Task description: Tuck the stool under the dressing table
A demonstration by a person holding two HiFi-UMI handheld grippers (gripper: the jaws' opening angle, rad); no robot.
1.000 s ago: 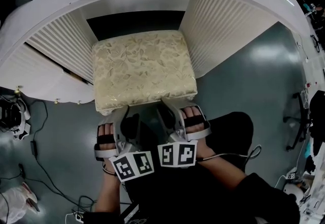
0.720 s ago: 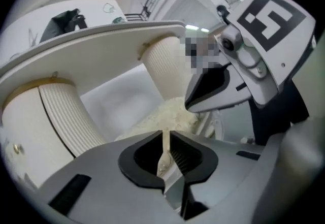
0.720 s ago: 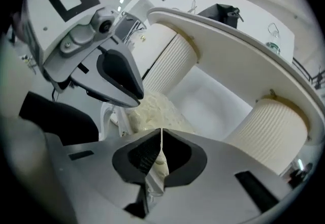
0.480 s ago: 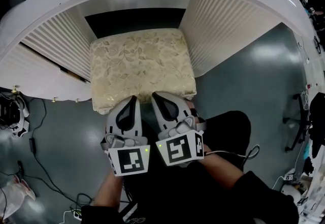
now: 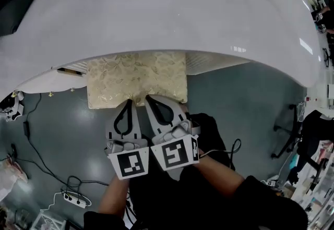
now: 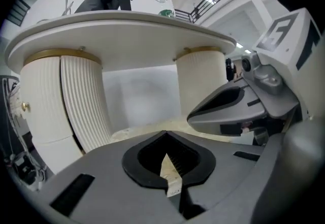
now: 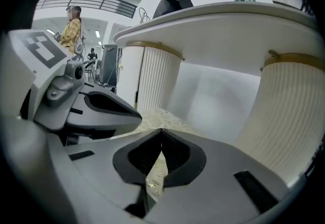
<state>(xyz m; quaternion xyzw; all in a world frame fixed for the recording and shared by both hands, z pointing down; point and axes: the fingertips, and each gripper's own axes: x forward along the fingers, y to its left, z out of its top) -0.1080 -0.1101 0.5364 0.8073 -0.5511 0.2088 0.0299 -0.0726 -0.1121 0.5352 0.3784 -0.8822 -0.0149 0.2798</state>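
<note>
Jaws pressed together and empty, the left hand-held gripper (image 5: 127, 105) and right hand-held gripper (image 5: 150, 99) hover at the near edge of the stool (image 5: 136, 75); it sits mostly beneath the dressing table (image 5: 172, 20); one last level push inward seemingly remains.

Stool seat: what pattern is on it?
The padded stool seat is cream-gold with leaves; best in head view.

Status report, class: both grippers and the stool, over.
Left gripper and right gripper shut, empty. Stool partly under dressing table, front part showing. Nothing visible blocking it.
</note>
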